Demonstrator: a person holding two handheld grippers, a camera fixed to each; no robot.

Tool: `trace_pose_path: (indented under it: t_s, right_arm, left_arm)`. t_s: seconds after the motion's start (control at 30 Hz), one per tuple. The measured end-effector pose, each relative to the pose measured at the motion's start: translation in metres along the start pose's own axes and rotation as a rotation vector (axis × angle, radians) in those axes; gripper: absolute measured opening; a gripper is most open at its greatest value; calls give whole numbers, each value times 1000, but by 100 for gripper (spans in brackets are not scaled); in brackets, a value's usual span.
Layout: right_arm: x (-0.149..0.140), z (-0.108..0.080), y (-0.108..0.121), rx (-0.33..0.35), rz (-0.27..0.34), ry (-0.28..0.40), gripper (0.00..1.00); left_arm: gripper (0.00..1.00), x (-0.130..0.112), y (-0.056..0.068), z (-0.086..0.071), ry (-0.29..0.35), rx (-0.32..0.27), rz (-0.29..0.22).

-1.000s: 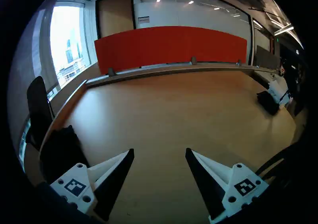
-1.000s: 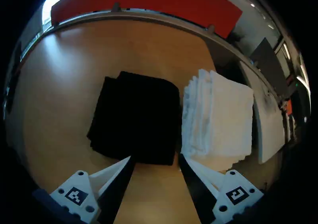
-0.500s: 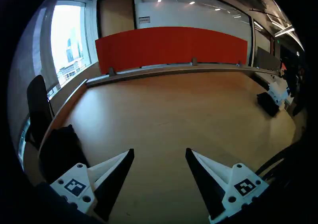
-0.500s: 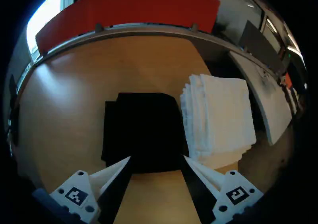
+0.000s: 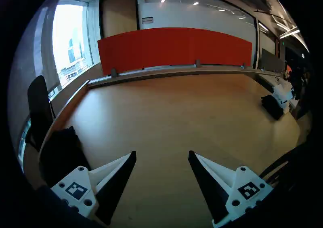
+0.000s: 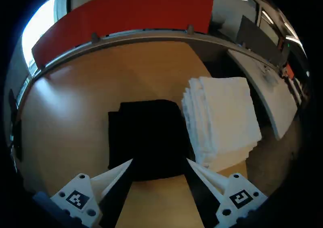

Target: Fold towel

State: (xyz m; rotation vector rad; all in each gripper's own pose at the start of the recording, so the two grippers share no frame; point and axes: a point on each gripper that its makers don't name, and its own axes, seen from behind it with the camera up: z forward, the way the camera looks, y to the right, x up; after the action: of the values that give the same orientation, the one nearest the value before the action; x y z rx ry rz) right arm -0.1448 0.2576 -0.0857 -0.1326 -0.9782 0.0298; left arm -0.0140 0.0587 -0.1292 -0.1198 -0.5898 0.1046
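In the right gripper view a stack of folded black towels (image 6: 147, 137) lies on the wooden table (image 6: 68, 106), with a taller stack of folded white towels (image 6: 222, 119) touching its right side. My right gripper (image 6: 159, 167) hangs open over the near edge of the black stack, nothing between its fingers. In the left gripper view my left gripper (image 5: 161, 159) is open above bare tabletop (image 5: 169, 110). Far off at the right edge of that view I see the black stack (image 5: 272, 106) and the other gripper (image 5: 282, 93) above it.
A red partition (image 5: 173, 48) runs along the far edge of the table. A black chair (image 5: 39, 106) and a dark bag (image 5: 60, 153) sit at the left side by the window. A white desk (image 6: 266, 94) stands beyond the white stack.
The right gripper has swung and drawn back, so both stacks now sit squarer and lower in its view. The left gripper has stayed still.
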Motion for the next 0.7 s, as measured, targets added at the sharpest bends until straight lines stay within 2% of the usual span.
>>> trace_pose_path:
  t_s: [0.23,0.7]
  right_arm:
    - [18,-7,-5,-12,11,85,83]
    - [72,-31,-13,-75,22,352,82]
  left_arm:
    - [96,2,-1,1,3,2,-5]
    - [96,9,-1,4,12,-1,-11]
